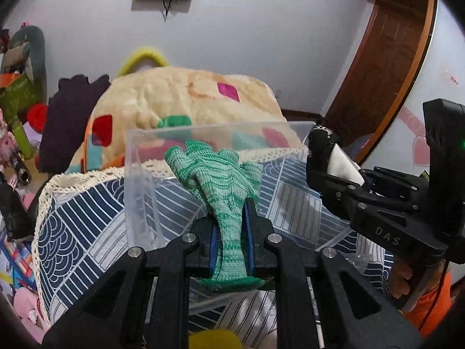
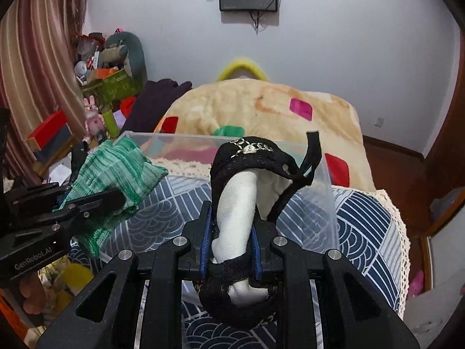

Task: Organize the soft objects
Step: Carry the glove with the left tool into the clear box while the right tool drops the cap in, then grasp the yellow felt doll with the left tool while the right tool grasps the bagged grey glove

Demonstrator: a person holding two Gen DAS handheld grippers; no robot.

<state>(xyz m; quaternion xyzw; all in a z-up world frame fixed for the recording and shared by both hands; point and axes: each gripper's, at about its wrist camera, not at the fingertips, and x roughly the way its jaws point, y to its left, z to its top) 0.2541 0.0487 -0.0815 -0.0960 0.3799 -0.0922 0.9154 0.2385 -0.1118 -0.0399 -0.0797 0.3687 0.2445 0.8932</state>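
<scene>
My left gripper (image 1: 229, 232) is shut on a green knitted glove (image 1: 221, 174) and holds it over a clear plastic box (image 1: 139, 180). The glove also shows at the left of the right wrist view (image 2: 116, 174). My right gripper (image 2: 232, 232) is shut on a black and white soft fabric piece (image 2: 241, 200) with a black strap, above the same clear box (image 2: 328, 186). The right gripper shows at the right of the left wrist view (image 1: 322, 157), just beside the box's right wall.
The box sits on a blue and white patterned cloth (image 1: 87, 218) with a lace edge. A cream blanket (image 1: 180, 96) with coloured patches is piled behind it. Toys and boxes (image 2: 110, 84) crowd the left. A wooden door (image 1: 386, 67) stands at the right.
</scene>
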